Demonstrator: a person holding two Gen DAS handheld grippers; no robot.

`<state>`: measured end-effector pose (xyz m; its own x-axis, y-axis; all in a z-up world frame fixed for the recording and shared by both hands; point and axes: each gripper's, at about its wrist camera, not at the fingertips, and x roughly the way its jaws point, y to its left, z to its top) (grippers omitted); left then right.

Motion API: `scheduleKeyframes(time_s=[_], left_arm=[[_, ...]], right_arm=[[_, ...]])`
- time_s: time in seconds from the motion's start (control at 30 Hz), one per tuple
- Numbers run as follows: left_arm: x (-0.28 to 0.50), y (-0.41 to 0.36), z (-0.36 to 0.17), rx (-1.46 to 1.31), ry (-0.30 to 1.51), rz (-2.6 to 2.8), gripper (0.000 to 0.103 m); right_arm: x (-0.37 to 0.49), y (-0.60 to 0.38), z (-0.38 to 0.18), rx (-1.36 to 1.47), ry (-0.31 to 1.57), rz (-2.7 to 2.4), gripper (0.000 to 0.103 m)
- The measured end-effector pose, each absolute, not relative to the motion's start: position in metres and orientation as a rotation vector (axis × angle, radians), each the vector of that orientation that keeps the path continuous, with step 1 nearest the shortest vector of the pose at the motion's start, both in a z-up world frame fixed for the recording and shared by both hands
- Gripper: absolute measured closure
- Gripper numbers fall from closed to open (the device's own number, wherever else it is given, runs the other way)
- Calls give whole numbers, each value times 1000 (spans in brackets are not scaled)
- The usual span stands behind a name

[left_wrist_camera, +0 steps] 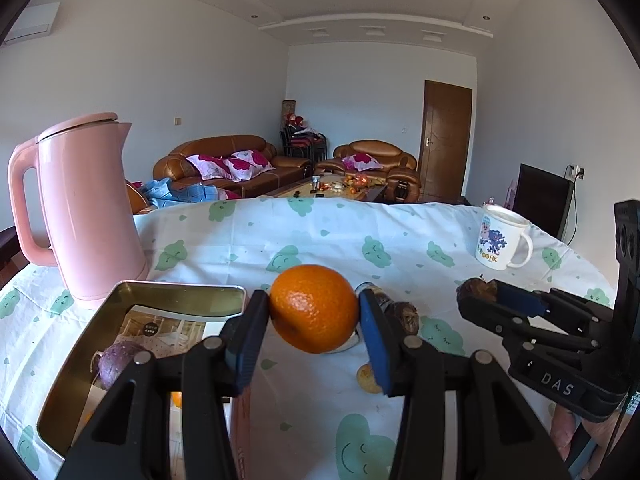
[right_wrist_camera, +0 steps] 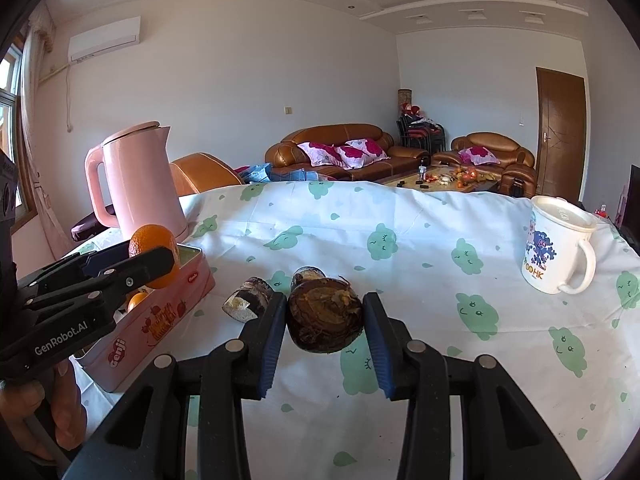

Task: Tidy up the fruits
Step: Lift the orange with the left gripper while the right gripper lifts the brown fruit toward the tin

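Note:
My left gripper (left_wrist_camera: 314, 312) is shut on an orange (left_wrist_camera: 314, 307) and holds it above the cloth, just right of the open pink tin (left_wrist_camera: 120, 304). The tin holds a purple fruit (left_wrist_camera: 116, 362) and an orange piece. My right gripper (right_wrist_camera: 325, 318) is shut on a dark brown shrivelled fruit (right_wrist_camera: 325, 317) and holds it off the table. It also shows at the right of the left wrist view (left_wrist_camera: 478, 294). In the right wrist view the left gripper with the orange (right_wrist_camera: 154, 254) hangs over the tin (right_wrist_camera: 152, 316).
A pink kettle (left_wrist_camera: 86, 208) stands behind the tin. A white printed mug (right_wrist_camera: 558, 246) stands at the right. A cut dark piece (right_wrist_camera: 248, 300), another brown fruit (left_wrist_camera: 404, 316) and a small yellow fruit (left_wrist_camera: 368, 378) lie on the cloud-print tablecloth (right_wrist_camera: 440, 220).

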<state>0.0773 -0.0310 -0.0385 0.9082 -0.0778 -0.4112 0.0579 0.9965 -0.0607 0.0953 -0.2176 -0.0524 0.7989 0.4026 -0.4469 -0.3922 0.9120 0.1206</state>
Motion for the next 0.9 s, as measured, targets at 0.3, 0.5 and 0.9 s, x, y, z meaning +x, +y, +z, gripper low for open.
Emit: scheduleKeyframes(time_s=[0.3,0.5,0.9], left_arm=[[73,-32,-37,-51,404,-72,55],[70,-33,-36,-51,391,-72,55],[65,-32,-33,-52,361,-76,55]], right_arm=[[87,-219,-48,18,437,425,62],[81,-219,-46,14,403,422,62],[70,-220,-42,7,344,416,62]])
